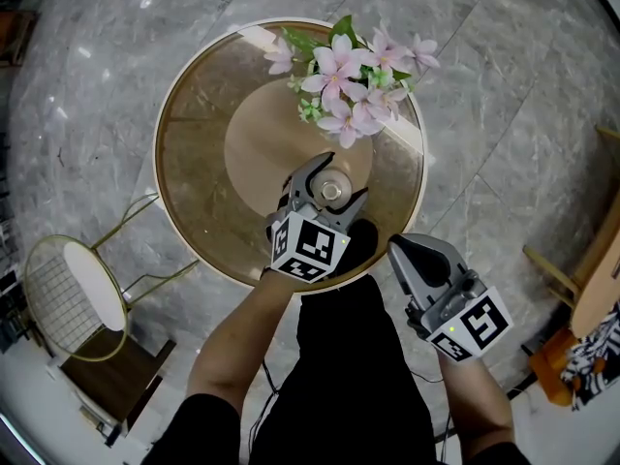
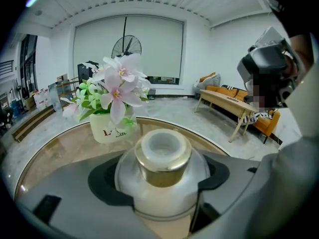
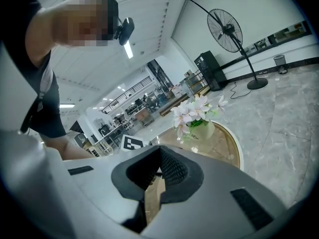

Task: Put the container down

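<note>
A small rounded container [image 1: 330,191] with a gold neck and frosted white top [image 2: 162,156] sits between the jaws of my left gripper [image 1: 327,184], which is shut on its body. It is held upright over the round glass table [image 1: 194,143], near the table's front edge; whether its base touches the glass is hidden. My right gripper [image 1: 410,256] hangs off the table's front right edge, above the floor, its jaws closed together with nothing between them [image 3: 155,176].
A white pot of pink flowers [image 1: 347,80] stands at the table's back right, close behind the container [image 2: 113,101]. A gold wire stool [image 1: 73,296] stands on the floor at the left. A wooden bench [image 2: 234,106] and an orange sofa lie farther off.
</note>
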Motion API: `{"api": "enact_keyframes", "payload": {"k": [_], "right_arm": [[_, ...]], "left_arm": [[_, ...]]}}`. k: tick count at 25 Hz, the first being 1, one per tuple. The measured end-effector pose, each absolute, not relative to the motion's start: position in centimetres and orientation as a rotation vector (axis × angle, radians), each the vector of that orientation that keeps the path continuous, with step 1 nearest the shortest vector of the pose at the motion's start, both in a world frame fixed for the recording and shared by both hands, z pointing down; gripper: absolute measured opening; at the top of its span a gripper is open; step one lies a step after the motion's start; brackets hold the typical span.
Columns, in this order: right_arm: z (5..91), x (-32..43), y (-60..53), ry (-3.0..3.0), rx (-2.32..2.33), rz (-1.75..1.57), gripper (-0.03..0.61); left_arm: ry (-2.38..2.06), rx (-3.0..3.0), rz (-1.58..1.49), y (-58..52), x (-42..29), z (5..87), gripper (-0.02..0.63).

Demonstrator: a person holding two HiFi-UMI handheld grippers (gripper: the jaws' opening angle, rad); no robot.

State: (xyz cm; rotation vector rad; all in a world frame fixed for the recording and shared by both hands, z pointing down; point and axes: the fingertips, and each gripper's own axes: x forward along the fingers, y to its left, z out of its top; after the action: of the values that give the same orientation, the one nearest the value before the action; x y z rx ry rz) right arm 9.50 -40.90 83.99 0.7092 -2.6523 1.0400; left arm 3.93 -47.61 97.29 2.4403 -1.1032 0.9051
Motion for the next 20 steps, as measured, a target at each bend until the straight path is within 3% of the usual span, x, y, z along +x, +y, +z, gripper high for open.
{"api": "enact_keyframes", "payload": {"k": [13,20], "right_arm": [[82.4,8.8,-38.7,-2.663,0.741,1.019,0.014],[77.6,7.5,-36.4,-2.680,0.797,0.982,0.015]], "left_arm": [[-1.068,2.507,0.900,-46.8,3.8,96.5,0.350],[-1.116,2.559,0.819,-45.5,2.2,89.2,0.327]]}}
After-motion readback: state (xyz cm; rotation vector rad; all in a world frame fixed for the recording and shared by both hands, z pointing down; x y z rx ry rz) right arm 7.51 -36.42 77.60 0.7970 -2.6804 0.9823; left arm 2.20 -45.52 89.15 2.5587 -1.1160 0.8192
